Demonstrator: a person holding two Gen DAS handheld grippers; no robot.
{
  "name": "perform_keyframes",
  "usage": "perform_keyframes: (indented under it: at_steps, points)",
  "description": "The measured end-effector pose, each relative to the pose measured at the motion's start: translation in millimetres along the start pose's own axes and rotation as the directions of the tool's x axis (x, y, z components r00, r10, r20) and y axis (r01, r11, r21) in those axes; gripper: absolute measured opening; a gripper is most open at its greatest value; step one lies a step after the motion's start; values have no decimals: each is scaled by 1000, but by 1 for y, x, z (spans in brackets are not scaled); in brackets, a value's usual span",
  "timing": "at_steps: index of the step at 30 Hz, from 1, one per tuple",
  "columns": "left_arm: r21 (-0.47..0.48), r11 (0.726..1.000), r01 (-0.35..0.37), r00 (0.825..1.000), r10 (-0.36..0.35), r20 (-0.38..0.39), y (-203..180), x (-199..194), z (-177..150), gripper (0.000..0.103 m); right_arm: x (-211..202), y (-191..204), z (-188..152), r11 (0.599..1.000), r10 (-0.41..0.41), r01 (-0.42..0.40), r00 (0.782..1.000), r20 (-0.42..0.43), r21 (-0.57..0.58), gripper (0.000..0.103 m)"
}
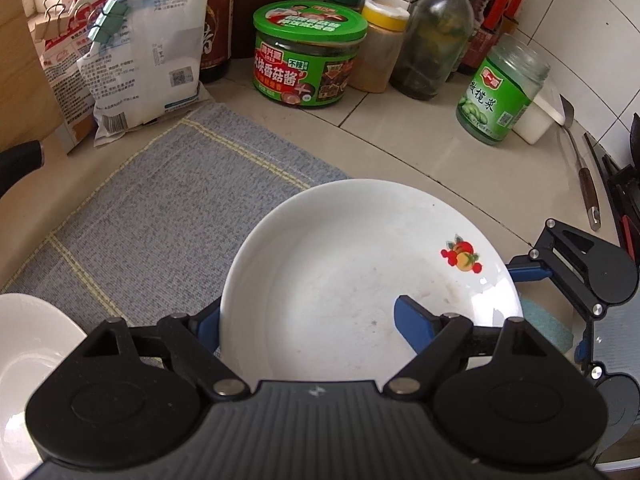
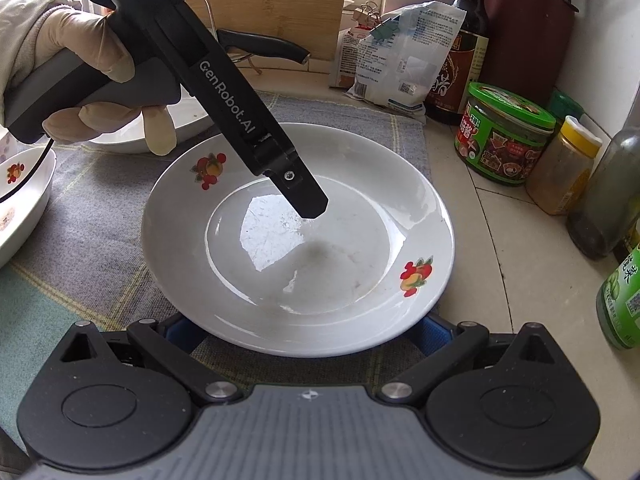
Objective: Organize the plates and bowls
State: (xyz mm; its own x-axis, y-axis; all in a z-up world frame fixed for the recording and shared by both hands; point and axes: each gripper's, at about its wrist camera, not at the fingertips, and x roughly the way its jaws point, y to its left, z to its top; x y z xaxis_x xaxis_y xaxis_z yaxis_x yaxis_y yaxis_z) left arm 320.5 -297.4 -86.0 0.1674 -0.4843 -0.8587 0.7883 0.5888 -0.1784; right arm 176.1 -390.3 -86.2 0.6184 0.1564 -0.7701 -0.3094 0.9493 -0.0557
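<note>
The right tongs (image 2: 306, 330) are being held open, both blue fingers (image 2: 180, 330) partly hidden under the near rim of the plate (image 2: 320, 264). The left tongs (image 1: 308, 308) are being kept closed on the plate's rim by a gloved hand (image 2: 92, 80), one finger inside the well and one outside. The plate is lying face up, partly on the grey mat (image 2: 100, 216) and partly on the counter (image 2: 500, 220); faint smears are showing in its well. Being round, it has no long axis; its fruit prints are sitting far-left and near-right. A dark sauce is being stored in the green-lidded jar (image 2: 504, 140), a brownish powder in the yellow-capped jar (image 2: 560, 172).
</note>
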Motion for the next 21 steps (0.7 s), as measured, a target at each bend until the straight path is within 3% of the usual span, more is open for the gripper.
perform_keyframes:
  at_steps: [6,12,15,17,21]
  points:
    - [12,1000,-21,1000,21,16,-2,-2,-2,87,-6,4,0,1000,-16,16,1000,-10,3,103]
    - [45,995,-86,988,79,133,-21,-42,-10,92,-28,9,-8,996,-64,66,998,-27,68,103]
    - [57,990,-127,971,112,213,-34,-76,-23,93,-45,19,-18,991,-83,85,996,-26,104,103]
    - [51,985,-167,951,148,271,-44,-100,-35,100,-56,26,-25,989,-83,84,996,-12,119,103]
    - [-23,974,-224,914,218,342,-57,-136,-67,102,-73,41,-32,992,-73,69,997,36,109,103]
